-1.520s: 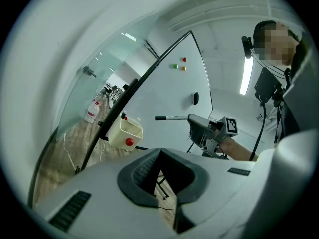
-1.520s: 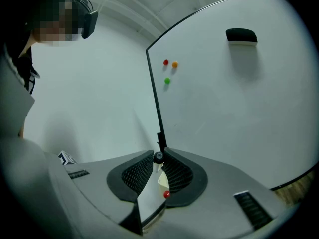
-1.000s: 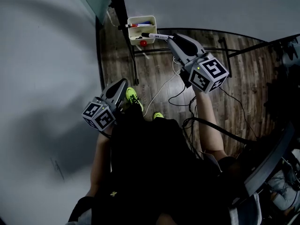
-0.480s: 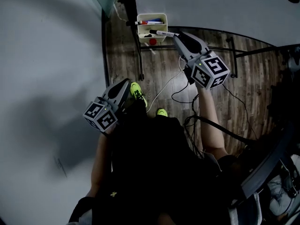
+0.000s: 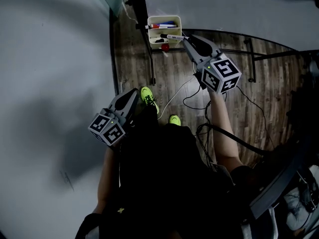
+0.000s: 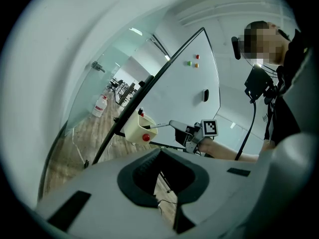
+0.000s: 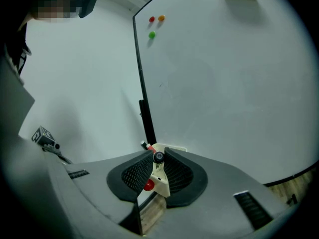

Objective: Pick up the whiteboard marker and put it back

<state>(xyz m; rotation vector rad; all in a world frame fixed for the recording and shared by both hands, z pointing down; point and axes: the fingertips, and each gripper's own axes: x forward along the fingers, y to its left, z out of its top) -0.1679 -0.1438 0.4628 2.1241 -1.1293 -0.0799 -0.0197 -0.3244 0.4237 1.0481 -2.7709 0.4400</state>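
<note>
My right gripper (image 5: 185, 39) is shut on a whiteboard marker (image 5: 172, 36), which sticks out level toward the cream holder (image 5: 175, 20) hung on the whiteboard stand. The marker's tip is over the holder's opening. Between the pads in the right gripper view I see the marker's butt end (image 7: 158, 157), with the holder (image 7: 162, 183) beyond it. In the left gripper view, the marker (image 6: 160, 125) points into the holder (image 6: 132, 129). My left gripper (image 5: 133, 91) hangs low at the left, shut and holding nothing, its tips (image 6: 159, 153) touching.
Other markers (image 5: 162, 26) lie in the holder and a red magnet (image 5: 165, 47) sits on its front. The whiteboard (image 7: 224, 83) carries coloured magnets (image 7: 155, 20). Cables (image 5: 192, 101) trail over the wooden floor beside the stand's legs (image 5: 149, 59). A bottle (image 6: 100, 106) stands by the glass wall.
My right gripper has sunk a little with the marker toward the holder. The left gripper has stayed about where it was.
</note>
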